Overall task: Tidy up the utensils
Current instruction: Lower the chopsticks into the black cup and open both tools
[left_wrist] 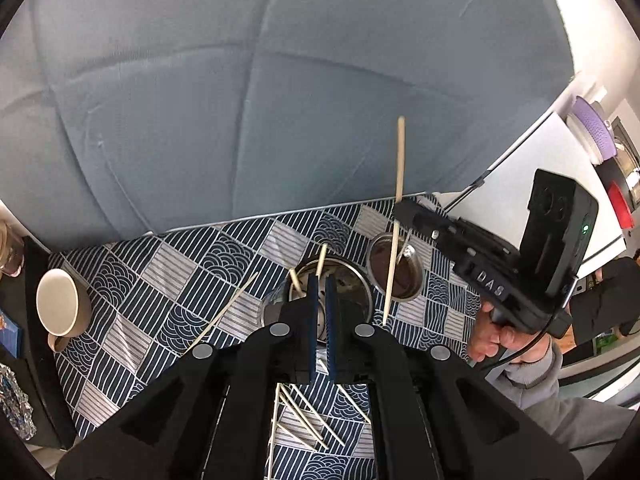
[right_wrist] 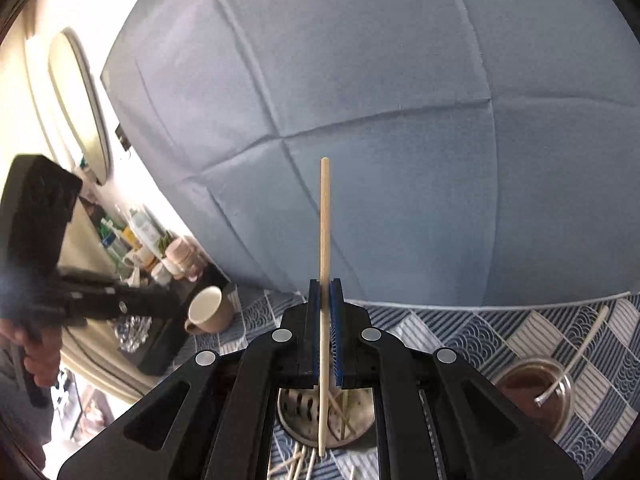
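We read "DAS" in white letters on the body of the right claw (left_wrist: pixel 404 210); no other writing is legible. The right claw (right_wrist: pixel 325 300) pinches one chopstick (right_wrist: pixel 325 264) upright, its lower tip hanging above the steel holder (right_wrist: pixel 360 430) and just short of the near rim. The left claw (left_wrist: pixel 321 300) hovers over that holder (left_wrist: pixel 352 280), fingers narrowly parted, nothing between them. Two chopsticks already lean inside. Loose chopsticks (left_wrist: pixel 304 416) lie on the patterned tabletop (left_wrist: pixel 180 272) near us. A glass cup (left_wrist: pixel 396 276) stands just right of the holder, a beige mug (left_wrist: pixel 60 304) far left. A blue padded wall (left_wrist: pixel 280 100) closes the tabletop's far edge.
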`<action>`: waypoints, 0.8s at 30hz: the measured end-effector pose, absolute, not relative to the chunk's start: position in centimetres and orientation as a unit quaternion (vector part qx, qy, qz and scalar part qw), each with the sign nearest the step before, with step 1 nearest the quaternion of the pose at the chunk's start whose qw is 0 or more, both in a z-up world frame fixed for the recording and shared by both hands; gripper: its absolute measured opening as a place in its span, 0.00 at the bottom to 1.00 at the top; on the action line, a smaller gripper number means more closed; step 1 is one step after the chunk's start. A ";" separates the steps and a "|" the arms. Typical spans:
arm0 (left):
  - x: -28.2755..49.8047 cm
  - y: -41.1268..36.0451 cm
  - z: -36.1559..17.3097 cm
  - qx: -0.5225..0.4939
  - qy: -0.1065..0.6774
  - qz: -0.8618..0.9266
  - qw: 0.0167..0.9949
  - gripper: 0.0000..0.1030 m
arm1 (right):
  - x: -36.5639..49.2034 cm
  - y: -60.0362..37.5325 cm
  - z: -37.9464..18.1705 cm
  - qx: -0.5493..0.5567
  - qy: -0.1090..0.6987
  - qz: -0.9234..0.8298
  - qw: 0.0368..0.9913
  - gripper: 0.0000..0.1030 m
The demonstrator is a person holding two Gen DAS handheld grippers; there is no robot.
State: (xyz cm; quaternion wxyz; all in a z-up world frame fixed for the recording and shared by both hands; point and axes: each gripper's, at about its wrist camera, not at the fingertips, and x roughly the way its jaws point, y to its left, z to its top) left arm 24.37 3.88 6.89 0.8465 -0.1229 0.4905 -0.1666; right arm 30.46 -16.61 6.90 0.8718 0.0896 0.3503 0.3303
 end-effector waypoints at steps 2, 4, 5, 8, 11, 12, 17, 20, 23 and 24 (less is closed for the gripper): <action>24.7 4.3 6.0 -0.125 0.498 -0.162 0.843 0.04 | 30.9 -16.2 6.3 0.089 0.350 0.331 0.872 0.05; 25.0 4.8 5.0 -0.130 0.505 -0.159 0.838 0.04 | 31.3 -15.8 5.1 0.087 0.353 0.328 0.872 0.05; 25.2 4.9 4.5 -0.132 0.510 -0.156 0.836 0.04 | 31.5 -15.8 4.7 0.086 0.355 0.326 0.872 0.05; 26.0 5.3 3.2 -0.139 0.521 -0.151 0.829 0.04 | 31.9 -15.5 3.0 0.092 0.367 0.322 0.868 0.05; 26.4 5.3 2.1 -0.152 0.528 -0.162 0.819 0.04 | 32.0 -15.5 1.7 0.095 0.378 0.316 0.865 0.05; 26.5 5.2 1.8 -0.149 0.531 -0.161 0.818 0.04 | 31.9 -15.6 1.2 0.094 0.381 0.313 0.865 0.05; 26.5 5.5 0.2 -0.154 0.542 -0.153 0.812 0.04 | 31.0 -15.8 0.0 0.078 0.397 0.306 0.862 0.06; 26.1 5.9 -0.5 -0.164 0.546 -0.147 0.808 0.04 | 30.5 -16.0 0.0 0.071 0.398 0.298 0.865 0.08; 25.6 6.1 -0.7 -0.168 0.549 -0.147 0.805 0.04 | 30.1 -16.3 0.4 0.072 0.396 0.292 0.868 0.09; 25.3 6.2 -0.8 -0.169 0.549 -0.148 0.805 0.05 | 30.0 -16.5 0.6 0.073 0.396 0.290 0.868 0.09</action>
